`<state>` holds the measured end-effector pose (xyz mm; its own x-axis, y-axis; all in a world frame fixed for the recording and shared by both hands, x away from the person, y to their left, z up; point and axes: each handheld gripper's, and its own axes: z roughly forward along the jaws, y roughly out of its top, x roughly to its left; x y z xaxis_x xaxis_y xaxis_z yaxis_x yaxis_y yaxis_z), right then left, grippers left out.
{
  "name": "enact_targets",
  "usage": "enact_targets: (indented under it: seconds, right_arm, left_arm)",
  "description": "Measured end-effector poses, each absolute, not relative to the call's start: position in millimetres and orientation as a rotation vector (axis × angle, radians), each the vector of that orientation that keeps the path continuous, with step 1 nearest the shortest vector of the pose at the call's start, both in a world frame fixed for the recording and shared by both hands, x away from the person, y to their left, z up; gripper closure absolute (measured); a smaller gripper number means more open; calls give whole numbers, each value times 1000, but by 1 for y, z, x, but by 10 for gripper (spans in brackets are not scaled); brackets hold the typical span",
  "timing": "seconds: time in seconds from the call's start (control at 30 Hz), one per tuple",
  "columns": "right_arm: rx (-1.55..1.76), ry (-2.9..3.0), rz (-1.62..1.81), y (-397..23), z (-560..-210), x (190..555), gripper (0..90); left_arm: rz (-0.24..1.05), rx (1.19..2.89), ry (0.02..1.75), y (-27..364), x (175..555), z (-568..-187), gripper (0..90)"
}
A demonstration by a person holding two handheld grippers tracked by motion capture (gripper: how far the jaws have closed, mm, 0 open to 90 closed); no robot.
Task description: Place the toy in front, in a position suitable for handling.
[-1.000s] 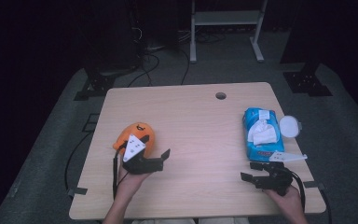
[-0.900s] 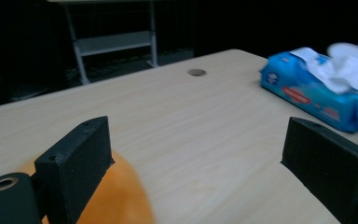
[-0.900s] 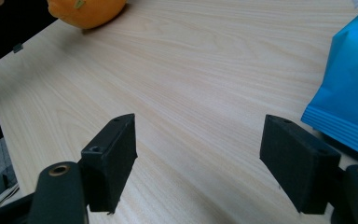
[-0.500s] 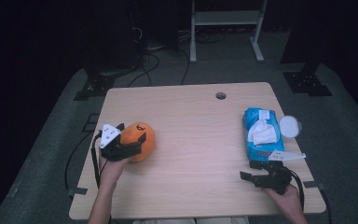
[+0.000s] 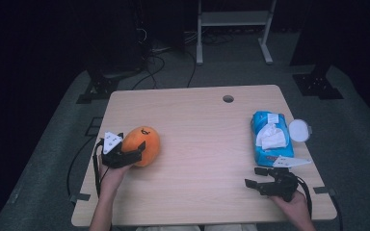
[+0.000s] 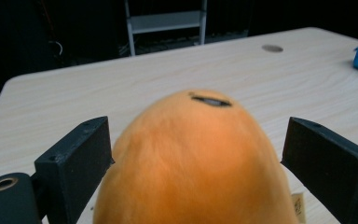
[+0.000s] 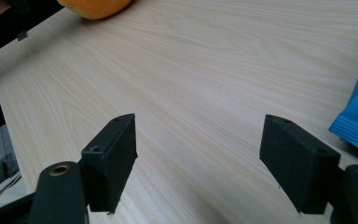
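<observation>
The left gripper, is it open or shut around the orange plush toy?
Open. In the left gripper view, the left gripper has its jaws spread either side of the orange plush toy, with a visible gap at the right jaw.

The left gripper (image 5: 137, 150) sat at the left, fingers (image 6: 74, 163) spread wide. The right gripper (image 5: 254, 178) rested low at the right, fingers (image 7: 109, 158) parted.

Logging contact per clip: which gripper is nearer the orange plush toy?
Left. The left gripper has its fingers on either side of the orange plush toy; the right gripper sits open far across the table, beside the blue wipes pack.
</observation>
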<state>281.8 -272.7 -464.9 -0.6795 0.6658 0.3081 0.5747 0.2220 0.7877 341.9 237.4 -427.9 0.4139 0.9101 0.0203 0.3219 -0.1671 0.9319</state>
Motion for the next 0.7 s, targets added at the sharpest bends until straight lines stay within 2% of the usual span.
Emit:
enact_targets:
  seconds: [0.3,0.43,0.7]
  right_arm:
    - [1196,2383,1465,-271,-462,279,268]
    - [1195,2377,1470,-271,-461,278,272]
    - [1182,2377,1470,-269,-459,276,280]
  left_arm:
    - [756,1769,1154,233,347,-442,88]
    - [775,1800,1158,233,345,-443,206]
    - [818,1842,1126,231,341,-442,330]
